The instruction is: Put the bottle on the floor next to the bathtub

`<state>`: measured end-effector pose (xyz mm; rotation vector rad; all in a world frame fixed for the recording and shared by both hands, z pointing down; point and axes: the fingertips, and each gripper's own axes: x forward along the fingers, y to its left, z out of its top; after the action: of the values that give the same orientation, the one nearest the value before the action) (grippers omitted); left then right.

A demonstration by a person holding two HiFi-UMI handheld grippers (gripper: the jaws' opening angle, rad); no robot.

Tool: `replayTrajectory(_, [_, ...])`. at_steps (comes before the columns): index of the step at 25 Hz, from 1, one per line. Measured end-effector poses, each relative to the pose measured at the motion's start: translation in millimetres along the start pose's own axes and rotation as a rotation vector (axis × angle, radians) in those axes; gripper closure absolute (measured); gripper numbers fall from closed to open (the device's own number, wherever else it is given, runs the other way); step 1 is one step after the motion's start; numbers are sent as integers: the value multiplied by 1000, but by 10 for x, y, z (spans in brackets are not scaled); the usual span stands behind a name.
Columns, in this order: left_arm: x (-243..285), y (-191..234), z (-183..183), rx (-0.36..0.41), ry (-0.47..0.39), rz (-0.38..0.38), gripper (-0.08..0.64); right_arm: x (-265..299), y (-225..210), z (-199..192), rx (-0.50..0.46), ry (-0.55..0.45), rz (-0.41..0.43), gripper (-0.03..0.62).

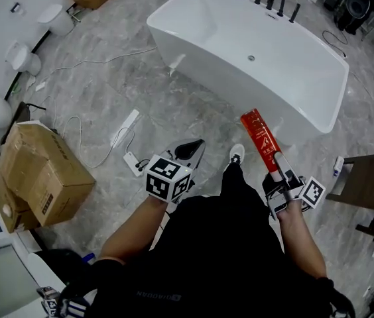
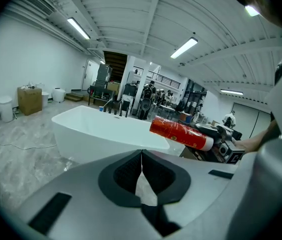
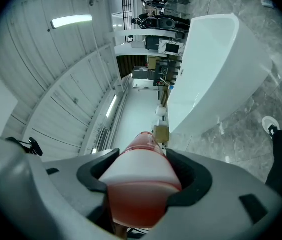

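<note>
A red bottle point(image 1: 260, 141) with a white cap is held out level in my right gripper point(image 1: 281, 172), its base pointing toward the white bathtub point(image 1: 200, 18). In the right gripper view the jaws are shut on the bottle's point(image 3: 141, 184) white cap end. The left gripper view shows the same bottle point(image 2: 181, 133) at the right, in front of the tub point(image 2: 96, 129). My left gripper point(image 1: 192, 151) hangs over the grey marble floor point(image 1: 107, 85) left of my shoe, its jaws shut with nothing between them point(image 2: 141, 160).
Cardboard boxes point(image 1: 38, 174) sit at the left, with a white power strip point(image 1: 126, 128) and cables on the floor. A dark wooden stand point(image 1: 366, 181) is at the right. Black taps point(image 1: 276, 2) rise from the tub's far rim. White toilets point(image 1: 21, 57) line the left wall.
</note>
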<state>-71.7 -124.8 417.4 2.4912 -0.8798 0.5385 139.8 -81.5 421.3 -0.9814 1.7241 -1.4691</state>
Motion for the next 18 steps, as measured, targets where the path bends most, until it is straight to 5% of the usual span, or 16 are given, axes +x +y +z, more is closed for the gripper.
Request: replayTrajectory(18, [1517, 935, 1118, -30, 31, 131, 543, 1602, -588, 1573, -48, 185, -28, 299])
